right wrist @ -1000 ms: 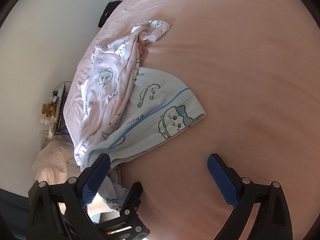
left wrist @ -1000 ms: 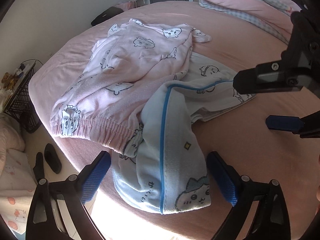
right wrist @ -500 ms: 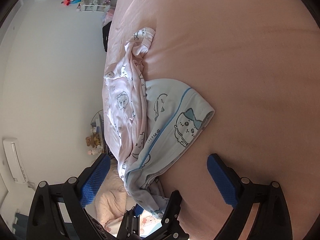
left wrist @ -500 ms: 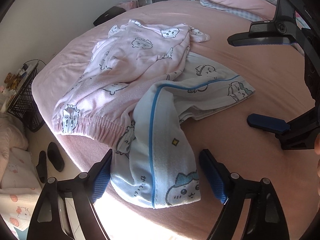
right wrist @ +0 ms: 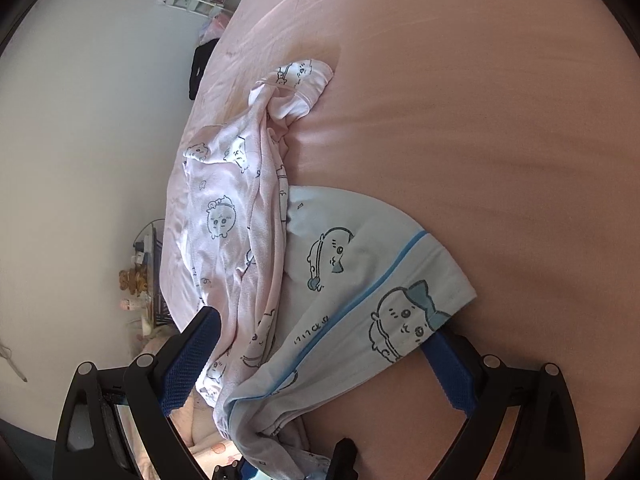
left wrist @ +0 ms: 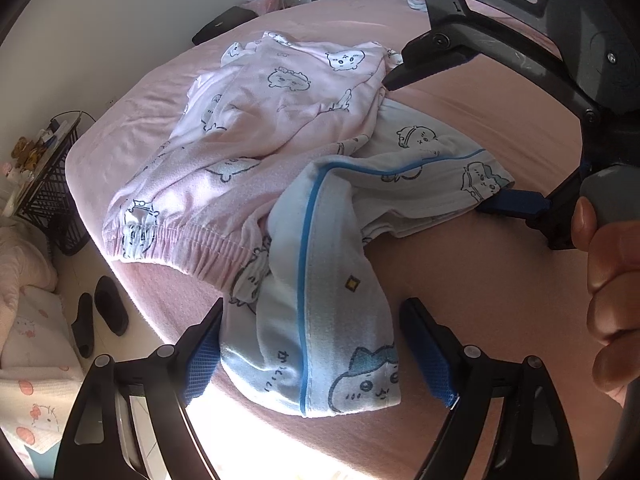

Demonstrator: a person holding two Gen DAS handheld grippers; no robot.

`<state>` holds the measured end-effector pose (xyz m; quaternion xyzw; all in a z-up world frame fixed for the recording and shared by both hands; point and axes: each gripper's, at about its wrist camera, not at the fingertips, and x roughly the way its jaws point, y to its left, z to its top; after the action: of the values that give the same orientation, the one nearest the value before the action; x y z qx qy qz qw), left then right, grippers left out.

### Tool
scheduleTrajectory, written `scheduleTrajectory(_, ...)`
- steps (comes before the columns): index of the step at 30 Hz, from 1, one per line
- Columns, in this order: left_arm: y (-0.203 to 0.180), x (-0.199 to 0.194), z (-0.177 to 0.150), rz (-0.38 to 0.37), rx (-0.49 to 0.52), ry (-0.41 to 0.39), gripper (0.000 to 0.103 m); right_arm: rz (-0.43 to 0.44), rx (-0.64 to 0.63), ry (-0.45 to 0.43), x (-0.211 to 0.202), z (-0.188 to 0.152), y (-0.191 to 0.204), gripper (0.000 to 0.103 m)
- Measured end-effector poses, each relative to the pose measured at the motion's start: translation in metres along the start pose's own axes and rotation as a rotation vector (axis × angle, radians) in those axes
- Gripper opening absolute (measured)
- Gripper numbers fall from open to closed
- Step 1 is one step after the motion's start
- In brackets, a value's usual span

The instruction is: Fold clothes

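A light blue pyjama piece (left wrist: 332,292) with cartoon prints and a blue stripe lies crumpled on the pink bed (left wrist: 480,300). It is partly under pink printed pyjama trousers (left wrist: 256,132). My left gripper (left wrist: 316,360) is open, its blue pads flanking the near end of the blue piece. My right gripper (left wrist: 436,144) comes in from the right, open, with its lower finger at the blue piece's far corner. In the right wrist view that corner of the blue piece (right wrist: 360,280) lies between the right gripper's (right wrist: 320,368) open fingers, beside the pink trousers (right wrist: 224,208).
The bed's edge runs close below the clothes, with black slippers (left wrist: 108,312) on the floor and a black wire rack (left wrist: 52,184) at the left. A dark item (left wrist: 224,26) lies on the far side of the bed. A person's hand (left wrist: 612,280) holds the right gripper.
The right gripper has rolled and come down toward the blue piece's corner, which now sits between its fingers. The left gripper's jaws have narrowed slightly around the near end.
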<state>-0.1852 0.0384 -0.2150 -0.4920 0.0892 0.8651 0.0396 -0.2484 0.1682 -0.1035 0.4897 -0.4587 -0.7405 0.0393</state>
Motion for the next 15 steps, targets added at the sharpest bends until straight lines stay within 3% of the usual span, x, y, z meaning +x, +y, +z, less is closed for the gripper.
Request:
scheduleTrajectory(3,0.000,0.000,-0.001,0.002,0.001,-0.006,0.085,0.028,-0.017,-0.005,0.003,0.010,0.004,0.096)
scheduleTrajectory(6,0.000,0.001,0.000,0.009,0.010,-0.007,0.086,0.045,-0.024,-0.019,0.003,0.015,-0.004,0.082)
scheduleTrajectory(10,0.005,0.006,0.001,0.007,-0.013,0.003,0.092,0.088,-0.015,-0.016,0.008,0.018,-0.015,0.081)
scheduleTrajectory(12,0.009,0.009,0.002,0.008,-0.033,0.012,0.101,0.076,-0.027,-0.008,0.007,0.018,-0.015,0.080)
scheduleTrajectory(15,0.017,0.013,0.004,-0.024,-0.058,0.029,0.103,0.065,-0.030,-0.007,0.005,0.017,-0.016,0.078)
